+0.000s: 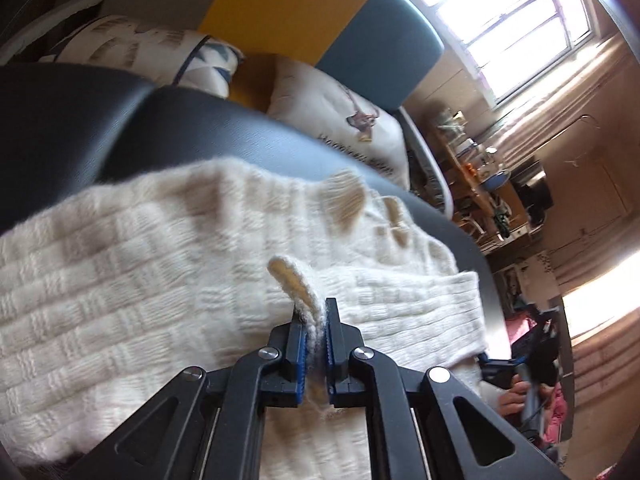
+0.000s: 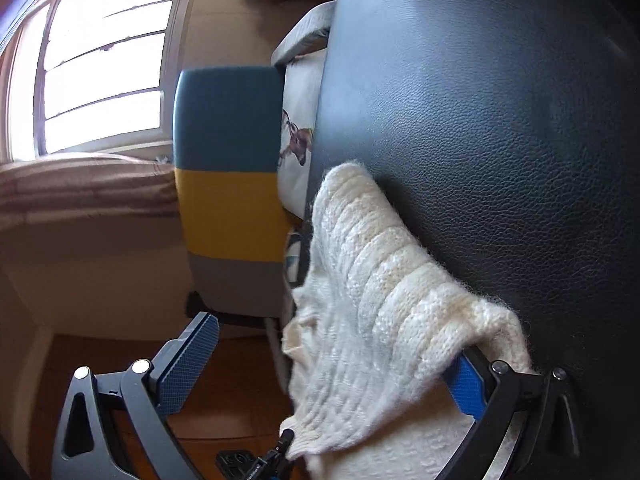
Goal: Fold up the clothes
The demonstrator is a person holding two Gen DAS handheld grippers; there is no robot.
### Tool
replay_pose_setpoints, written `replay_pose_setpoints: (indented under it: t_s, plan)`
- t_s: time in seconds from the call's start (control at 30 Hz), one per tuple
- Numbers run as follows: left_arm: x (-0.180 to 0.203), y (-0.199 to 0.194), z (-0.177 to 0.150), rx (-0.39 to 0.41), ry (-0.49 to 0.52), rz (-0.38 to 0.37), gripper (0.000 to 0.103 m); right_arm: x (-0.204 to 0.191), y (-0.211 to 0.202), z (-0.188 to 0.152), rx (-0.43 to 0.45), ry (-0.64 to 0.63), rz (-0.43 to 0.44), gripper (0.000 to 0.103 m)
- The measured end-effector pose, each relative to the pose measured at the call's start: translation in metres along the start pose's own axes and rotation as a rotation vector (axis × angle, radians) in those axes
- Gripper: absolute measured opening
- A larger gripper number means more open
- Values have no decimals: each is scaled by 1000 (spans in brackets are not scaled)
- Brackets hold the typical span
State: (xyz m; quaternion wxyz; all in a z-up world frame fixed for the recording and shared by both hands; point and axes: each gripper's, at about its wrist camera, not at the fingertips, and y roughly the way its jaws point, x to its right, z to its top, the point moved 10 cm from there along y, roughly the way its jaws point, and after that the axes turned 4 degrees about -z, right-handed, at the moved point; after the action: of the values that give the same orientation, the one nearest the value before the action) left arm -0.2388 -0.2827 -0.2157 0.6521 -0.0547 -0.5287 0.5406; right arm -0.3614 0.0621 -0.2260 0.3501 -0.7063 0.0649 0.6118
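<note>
Sweater (image 1: 160, 280), cream cable-knit, lay on black leather cushion (image 1: 200, 132).
Left tool (image 1: 316, 344) pinched a fuzzy fold; right tool (image 2: 328, 368) gaped wide.

Left hand-held gripper (image 1: 316, 344) pinched closed; right hand-held gripper (image 2: 328, 364) spread wide.

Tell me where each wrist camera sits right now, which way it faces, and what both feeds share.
Left wrist: on the left gripper, looking down its fingers, shut on a fold of the cream sweater over the black leather surface; a hand shows at right.
Right wrist: on the right gripper, rolled sideways, jaws wide open, sweater draped over one finger; no hand shows.
Shared: sweater, black surface, colour-block chair back, window.
</note>
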Motion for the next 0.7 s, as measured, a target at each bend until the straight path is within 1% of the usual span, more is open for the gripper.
replay_pose_setpoints:
  t_s: [0.07, 0.17, 0.27, 0.33, 0.4, 0.43, 0.53, 0.6, 0.7]
  plan:
    - [1, -6, 2, 24, 19, 1, 6, -3, 6, -3, -9, -40, -29, 103]
    - [10, -20, 11, 64, 57, 4, 6, -4, 2, -12, -17, -75, -36, 103]
    - [2, -16, 10, 38, 60, 35, 6, 2, 6, -16, -16, -96, -64, 103]
    - [-8, -9, 2, 8, 46, 51, 6, 2, 4, -18, -16, -107, -71, 103]
    - [-22, -3, -6, -29, -22, 31, 7, 2, 3, -18, -19, -113, -76, 103]
    - [-30, -3, -9, -34, -75, 15, 10, 2, 3, -18, -22, -113, -77, 103]
    - [-36, -6, -6, -8, -81, 18, 10, 1, 3, -18, -32, -113, -78, 103]
    - [-40, -9, -4, 10, -82, 20, 7, -2, 3, -18, -40, -119, -68, 103]
    - [-31, -13, 3, 29, -14, 47, 5, -12, 1, -19, -49, -118, -20, 103]
